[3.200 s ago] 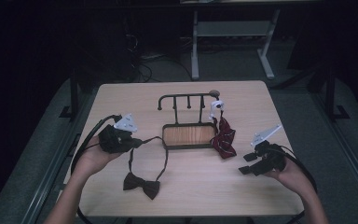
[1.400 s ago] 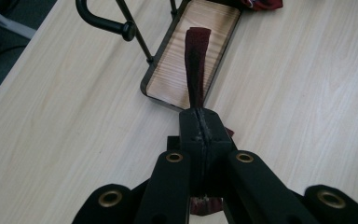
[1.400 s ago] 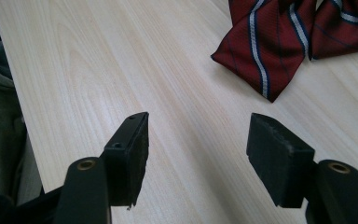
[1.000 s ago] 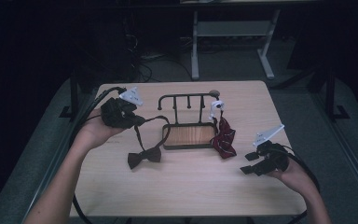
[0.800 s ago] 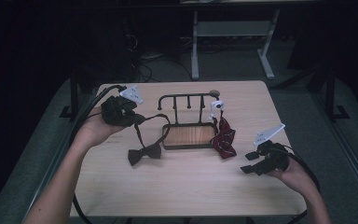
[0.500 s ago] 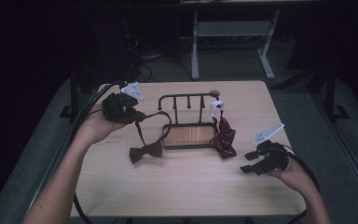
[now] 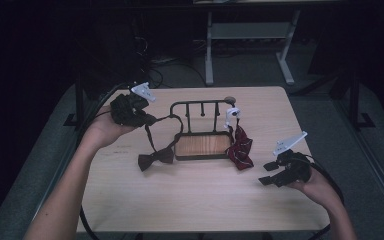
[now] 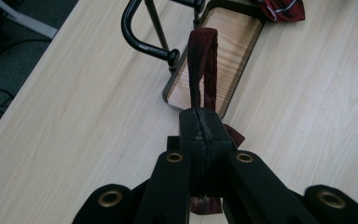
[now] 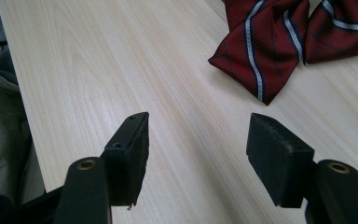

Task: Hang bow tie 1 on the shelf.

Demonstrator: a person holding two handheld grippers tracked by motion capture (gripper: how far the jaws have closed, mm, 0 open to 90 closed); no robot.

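Change: since the earliest frame, the left gripper [image 7: 147, 119] has carried the dark bow tie [image 7: 155, 159] up from the near edge of the table [image 7: 195, 200] toward the rack's left end; over the last second it has barely drifted.
Left gripper: jaws pressed together on the dark bow tie's strap [image 8: 202, 65], which loops out ahead of the tips toward the rack.
Dark bow tie: its bow hangs at the end of the strap, just left of the rack's wooden base [image 7: 203, 145], at or just above the tabletop; I cannot tell if it touches.
Rack: black metal hanger bar [image 7: 200, 104] standing on the wooden base, mid-table.
Striped bow tie: red, already hung by a white clip [image 7: 232, 114] at the rack's right end, with the bow [image 7: 239, 150] draped to the table.
Right gripper [image 7: 275, 173]: jaws apart, nothing between them, resting over the table near the right edge.
Meaning: judging by the lift, the strap looks ready to be hooked over the bar's left end.
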